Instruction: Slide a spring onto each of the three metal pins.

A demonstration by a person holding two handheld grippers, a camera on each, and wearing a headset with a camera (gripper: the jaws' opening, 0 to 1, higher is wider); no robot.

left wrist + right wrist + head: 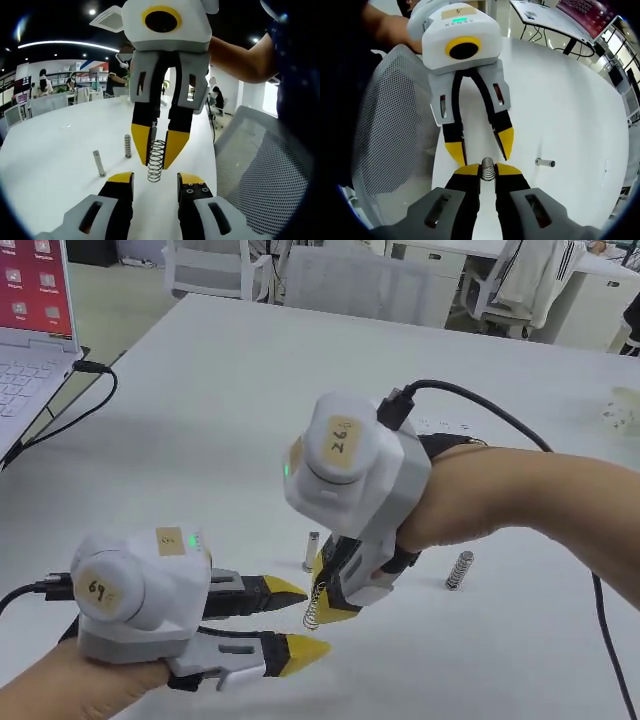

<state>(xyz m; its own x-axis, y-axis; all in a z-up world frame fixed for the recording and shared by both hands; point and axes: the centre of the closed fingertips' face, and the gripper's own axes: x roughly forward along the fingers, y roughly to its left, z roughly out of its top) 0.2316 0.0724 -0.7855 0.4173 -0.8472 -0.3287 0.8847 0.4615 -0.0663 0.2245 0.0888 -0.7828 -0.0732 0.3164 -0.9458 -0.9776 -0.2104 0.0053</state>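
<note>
Nearest to us, on our side of the bare pin (311, 551), the left gripper (156, 179) has its jaws apart with nothing between them. Just in front of that pin, the right gripper (488, 172) points down and pinches a spring (156, 160) near its upper end, so the lower coils hang free close to the table (200, 420). We think the main danger is here. The loose lower end can miss the top of the pin, catch on its edge and knock it over, or the spring can bend and jump out of the jaws. To the right of the pin, well apart, stands a second spring (459, 570), seemingly on its own pin, and a wide arm movement can hit it.
</note>
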